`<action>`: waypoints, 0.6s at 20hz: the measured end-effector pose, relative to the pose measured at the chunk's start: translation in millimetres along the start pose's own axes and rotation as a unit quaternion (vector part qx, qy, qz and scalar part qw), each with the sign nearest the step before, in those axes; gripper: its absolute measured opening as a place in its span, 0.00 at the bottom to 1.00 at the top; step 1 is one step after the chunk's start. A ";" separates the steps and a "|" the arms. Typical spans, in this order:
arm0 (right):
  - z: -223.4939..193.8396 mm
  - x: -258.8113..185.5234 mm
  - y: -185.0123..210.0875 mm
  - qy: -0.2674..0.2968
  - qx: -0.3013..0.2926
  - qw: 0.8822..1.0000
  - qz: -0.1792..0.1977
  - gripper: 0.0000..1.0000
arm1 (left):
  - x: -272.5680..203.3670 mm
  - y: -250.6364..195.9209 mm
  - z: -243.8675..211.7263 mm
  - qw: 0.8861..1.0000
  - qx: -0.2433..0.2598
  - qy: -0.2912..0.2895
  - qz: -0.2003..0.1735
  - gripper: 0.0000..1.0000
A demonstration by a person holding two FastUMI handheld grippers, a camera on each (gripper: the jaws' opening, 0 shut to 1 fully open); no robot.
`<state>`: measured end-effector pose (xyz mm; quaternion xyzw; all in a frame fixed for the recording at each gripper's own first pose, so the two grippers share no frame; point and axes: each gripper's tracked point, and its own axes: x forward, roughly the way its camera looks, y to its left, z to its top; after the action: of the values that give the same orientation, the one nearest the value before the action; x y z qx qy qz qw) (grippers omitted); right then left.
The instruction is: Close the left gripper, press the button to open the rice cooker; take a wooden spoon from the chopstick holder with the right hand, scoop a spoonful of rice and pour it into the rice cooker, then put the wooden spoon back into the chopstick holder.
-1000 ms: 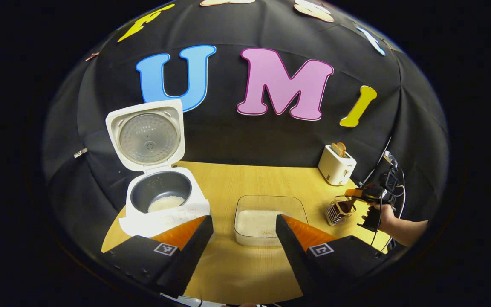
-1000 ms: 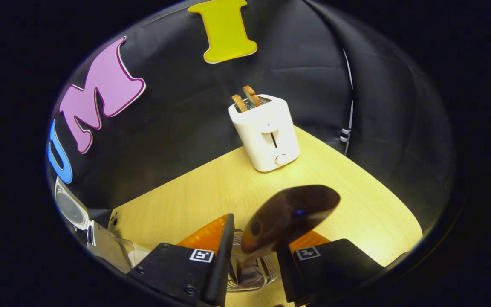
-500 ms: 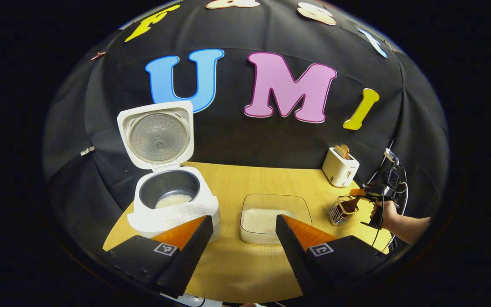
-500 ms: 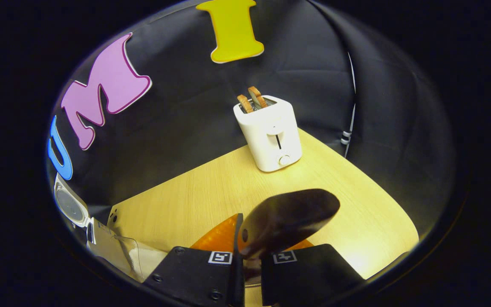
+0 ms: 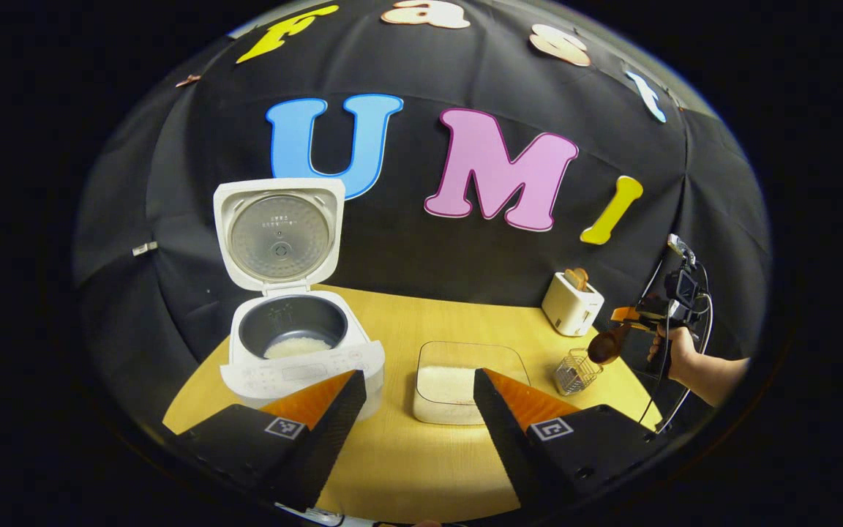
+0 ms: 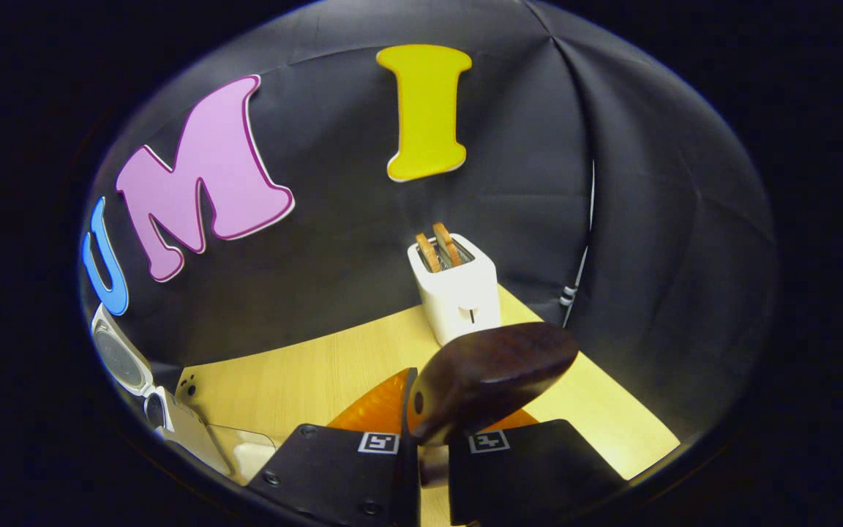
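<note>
The right gripper [image 6: 432,446] is clenched on the wooden spoon [image 6: 491,380], lifted above the chopstick holder [image 5: 575,371] near the tabletop's [image 5: 421,468] right edge. The left gripper [image 5: 418,399] hangs released. The rice cooker [image 5: 297,351] (lid up) stands by the left edge.

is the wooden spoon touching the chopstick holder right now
Apart. In the left gripper view the wooden spoon, held by the right hand-held gripper, hangs above and to the right of the chopstick holder, with tabletop and wall showing between them.
</note>
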<state>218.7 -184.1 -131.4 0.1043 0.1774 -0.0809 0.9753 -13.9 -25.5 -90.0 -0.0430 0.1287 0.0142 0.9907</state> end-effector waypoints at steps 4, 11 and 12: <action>21.8 -34.7 46.6 -0.020 -0.012 0.999 0.029 0.19 | -2.7 33.2 -2.4 1.000 0.016 -0.010 0.010 0.96; -5.5 -61.4 148.0 -0.022 -0.042 0.994 0.094 0.19 | -22.4 80.5 11.7 0.999 0.027 -0.037 0.019 0.96; -14.6 -63.5 163.4 -0.018 -0.049 0.993 0.102 0.19 | -25.3 84.4 11.4 0.999 0.031 -0.037 0.018 0.95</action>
<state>187.1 -15.4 -93.2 0.0725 0.1519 0.0258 0.9854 -38.7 59.1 -79.5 -0.0091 0.0927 0.0300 0.9952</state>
